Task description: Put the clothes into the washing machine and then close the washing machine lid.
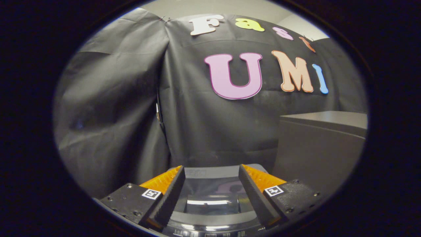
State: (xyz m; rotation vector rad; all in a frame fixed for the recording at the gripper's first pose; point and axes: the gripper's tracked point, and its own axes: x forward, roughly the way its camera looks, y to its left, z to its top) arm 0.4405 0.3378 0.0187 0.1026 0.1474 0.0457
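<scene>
My gripper (211,171) is open, with a wide gap between the two fingers and nothing held in it. Below and just ahead of the fingers lies the top of the washing machine (210,219), a dark glossy lid with a glass window (212,202) that reflects the room lights. The lid appears to lie flat, down on the machine. A strip of control panel markings (204,233) runs along the nearest edge under the fingers. No clothes are visible.
A grey cabinet or box (320,148) stands to the right, just beyond the right finger, taller than the machine top. The black cloth wall (210,125) hangs close behind the machine, with a seam and a cable (160,115) at its left fold.
</scene>
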